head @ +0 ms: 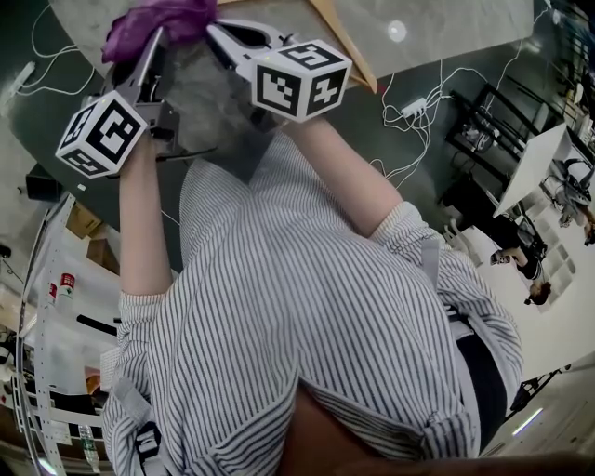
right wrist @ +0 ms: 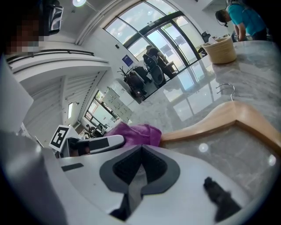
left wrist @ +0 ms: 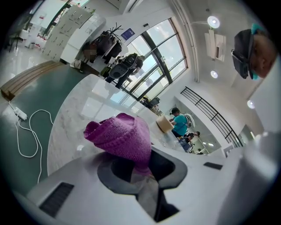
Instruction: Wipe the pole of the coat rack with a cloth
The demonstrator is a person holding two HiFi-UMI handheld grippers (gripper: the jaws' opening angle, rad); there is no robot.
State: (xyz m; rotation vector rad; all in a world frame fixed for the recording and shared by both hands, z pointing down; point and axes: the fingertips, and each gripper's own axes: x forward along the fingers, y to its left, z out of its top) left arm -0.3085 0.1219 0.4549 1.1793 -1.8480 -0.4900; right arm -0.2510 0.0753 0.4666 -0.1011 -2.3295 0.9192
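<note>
A purple cloth (head: 158, 23) is bunched in my left gripper (head: 153, 46), which is shut on it; in the left gripper view the cloth (left wrist: 123, 136) rises out of the closed jaws as a folded lump. My right gripper (head: 223, 37) is just to the right of it, jaws together with nothing between them. In the right gripper view the cloth (right wrist: 134, 134) and the left gripper (right wrist: 94, 144) lie right ahead, beside a wooden hanger (right wrist: 237, 118). No coat rack pole shows in any view.
Both grippers hover over a marble tabletop (head: 418, 28), where the wooden hanger (head: 344, 42) lies. A wicker basket (right wrist: 221, 49) stands farther along it, near a person in teal (right wrist: 243, 17). A white power strip with cables (head: 414, 107) lies on the dark floor.
</note>
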